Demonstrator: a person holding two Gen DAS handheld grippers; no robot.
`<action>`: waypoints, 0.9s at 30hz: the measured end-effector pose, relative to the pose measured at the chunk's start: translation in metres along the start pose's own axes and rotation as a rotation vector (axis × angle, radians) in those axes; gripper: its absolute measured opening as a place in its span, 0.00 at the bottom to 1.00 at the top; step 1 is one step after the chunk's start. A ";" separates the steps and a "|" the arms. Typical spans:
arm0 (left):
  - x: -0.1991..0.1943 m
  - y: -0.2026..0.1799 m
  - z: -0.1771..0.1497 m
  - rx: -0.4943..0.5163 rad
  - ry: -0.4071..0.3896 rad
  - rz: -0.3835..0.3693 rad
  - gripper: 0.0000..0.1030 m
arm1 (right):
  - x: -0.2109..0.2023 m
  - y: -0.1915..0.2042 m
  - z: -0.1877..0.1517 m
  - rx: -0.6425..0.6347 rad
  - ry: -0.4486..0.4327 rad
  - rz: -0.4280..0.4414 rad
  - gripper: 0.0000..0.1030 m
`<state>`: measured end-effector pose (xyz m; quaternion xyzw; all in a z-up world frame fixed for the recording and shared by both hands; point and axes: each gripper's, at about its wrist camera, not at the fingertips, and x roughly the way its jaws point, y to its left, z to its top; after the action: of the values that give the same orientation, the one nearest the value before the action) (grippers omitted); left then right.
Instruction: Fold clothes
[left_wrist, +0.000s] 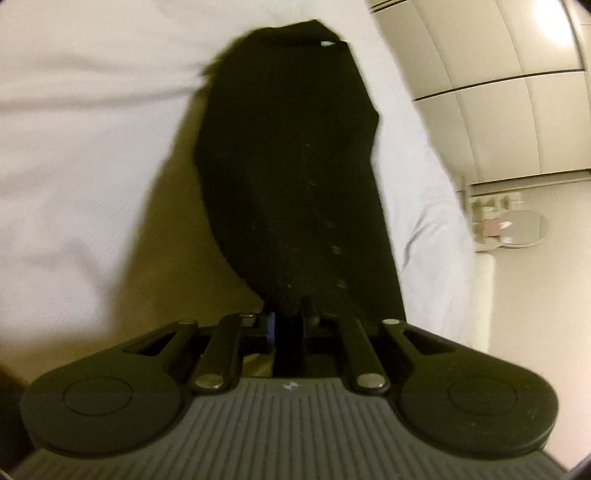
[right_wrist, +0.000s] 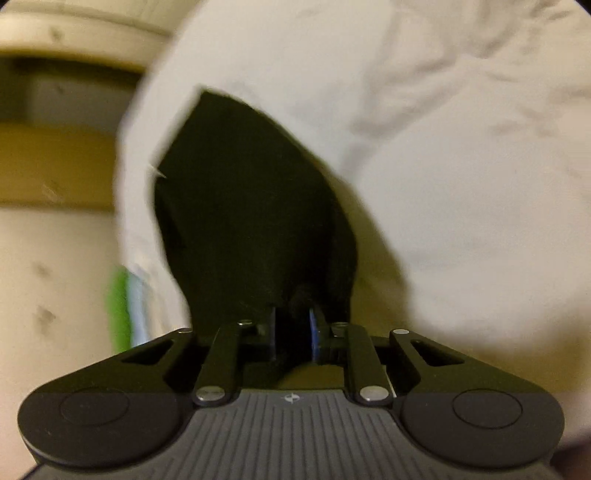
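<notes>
The black garment (left_wrist: 291, 166) hangs forward from my left hand-held gripper (left_wrist: 290, 314), whose fingers are pinched narrow on one of its edges, and it stretches away ahead of me over the white bed sheet (left_wrist: 92, 166). My right hand-held gripper (right_wrist: 293, 325) is likewise clamped narrow on black cloth (right_wrist: 251, 206), which fans out ahead of the fingers with the white sheet behind and to the right of it. I judge both pinches hold the same piece, though neither view shows the two together.

The risk I see is the grip itself: only a small bite of fabric sits between each pair of fingers, so a quick pull or swing could slide the edge out and drop the fold. The views are smeared with motion, which suggests speed. If my two grippers travel unevenly, the cloth may twist or land skewed. The sheet lies close under the garment, so a low pass could drag or bunch it.
</notes>
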<state>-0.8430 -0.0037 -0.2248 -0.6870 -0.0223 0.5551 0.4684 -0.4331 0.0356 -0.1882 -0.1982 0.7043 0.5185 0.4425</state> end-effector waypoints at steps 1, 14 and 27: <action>0.004 0.007 -0.005 0.004 0.022 0.088 0.15 | 0.003 -0.013 -0.007 0.002 0.041 -0.096 0.50; 0.047 0.049 -0.069 -0.035 -0.033 0.239 0.40 | 0.070 -0.107 0.003 0.043 -0.023 0.191 0.57; 0.073 0.084 -0.060 -0.186 -0.176 -0.037 0.09 | 0.142 -0.114 0.045 0.079 0.106 0.430 0.18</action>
<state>-0.8098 -0.0477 -0.3384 -0.6758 -0.1274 0.5999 0.4089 -0.4052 0.0583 -0.3722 -0.0531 0.7725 0.5616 0.2916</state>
